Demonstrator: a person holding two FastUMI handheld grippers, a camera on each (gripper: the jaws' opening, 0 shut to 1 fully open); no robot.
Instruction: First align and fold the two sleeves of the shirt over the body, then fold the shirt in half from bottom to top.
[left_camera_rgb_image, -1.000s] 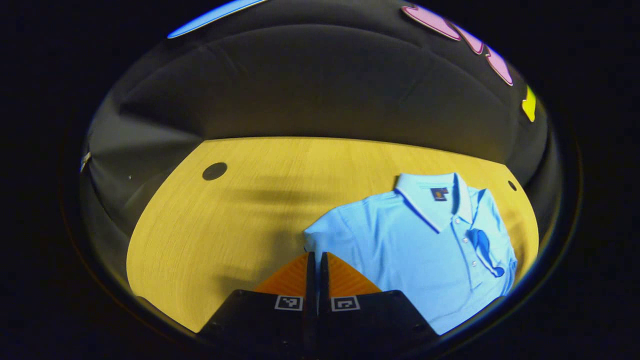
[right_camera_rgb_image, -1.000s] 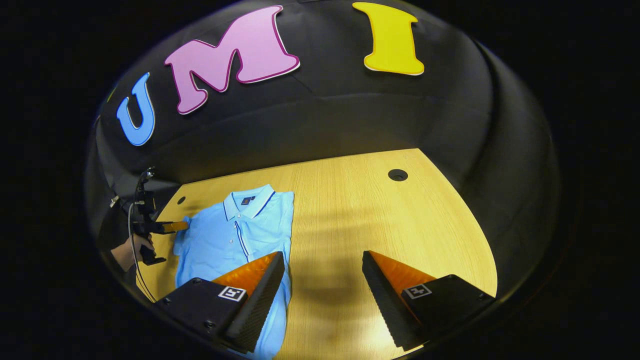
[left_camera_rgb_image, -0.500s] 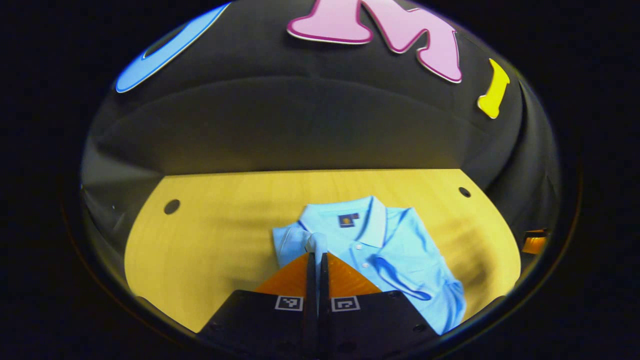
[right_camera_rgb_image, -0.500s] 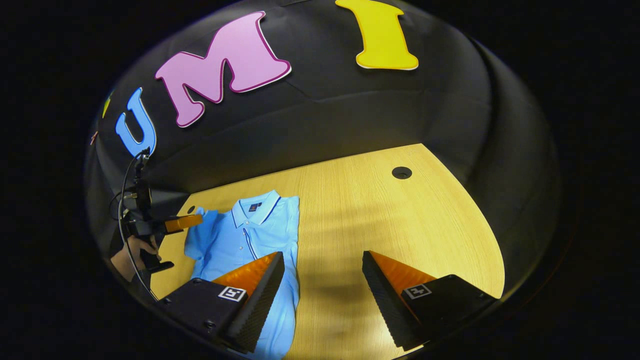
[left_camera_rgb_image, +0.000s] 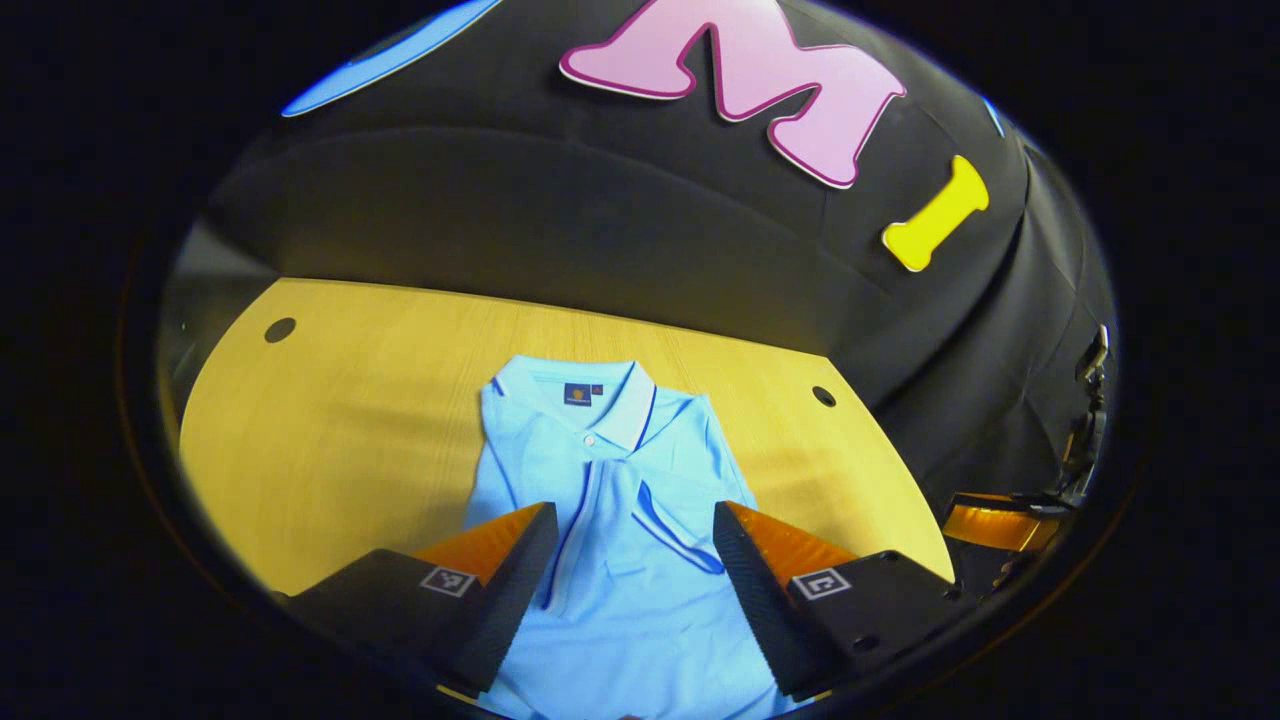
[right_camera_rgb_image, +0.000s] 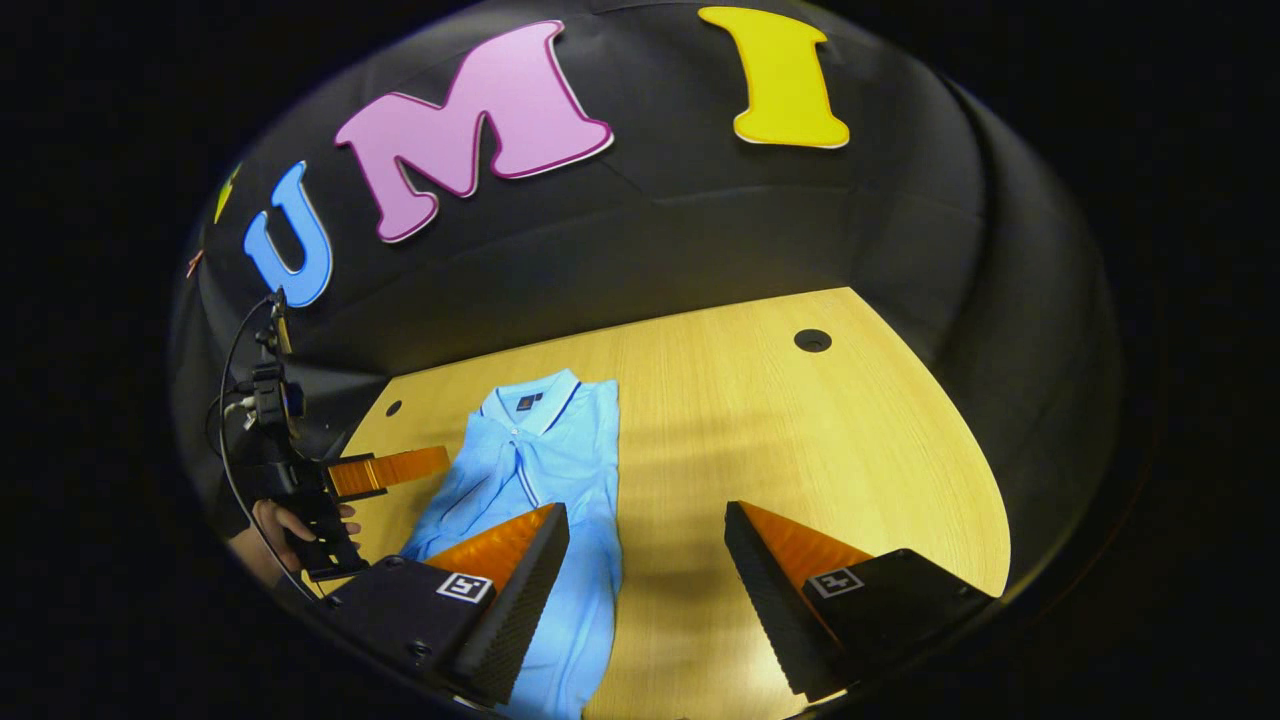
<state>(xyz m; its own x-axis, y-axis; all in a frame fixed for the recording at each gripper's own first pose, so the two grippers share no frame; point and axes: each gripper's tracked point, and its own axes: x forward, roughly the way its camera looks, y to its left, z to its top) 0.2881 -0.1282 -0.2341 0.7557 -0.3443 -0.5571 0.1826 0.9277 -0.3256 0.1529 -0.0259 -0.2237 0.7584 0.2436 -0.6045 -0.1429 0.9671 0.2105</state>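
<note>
- The light blue polo shirt with the dark-trimmed collar (left_camera_rgb_image: 610, 500) lies flat on the yellow wooden table (left_camera_rgb_image: 330, 420), collar toward the black cloth wall (left_camera_rgb_image: 520, 230), both sleeves already folded in over the body.
- The left gripper (left_camera_rgb_image: 625, 555) hangs right over the shirt's middle with its fingers spread wide, nothing between them, just fabric underneath. The folded sleeve with its dark edge stripe (left_camera_rgb_image: 680, 525) sits between the two fingers in the left gripper view.
- The right gripper (right_camera_rgb_image: 645, 560) is spread open too, holding nothing. It's off to the shirt's side, over bare wood, with one finger overlapping the shirt's edge in its own view.
- Not much else around: small round dark holes in the tabletop (right_camera_rgb_image: 812, 340), one near each far corner. Nothing lies on the shirt.
- The right gripper view catches the left gripper from the side (right_camera_rgb_image: 400, 467), with a hand (right_camera_rgb_image: 285, 520) on its handle and a cable (right_camera_rgb_image: 228, 400) looping up from it.
- The left gripper view gives the close look at the collar and its little dark label (left_camera_rgb_image: 577, 394), and the other gripper peeks in at the far right edge (left_camera_rgb_image: 990, 520).
</note>
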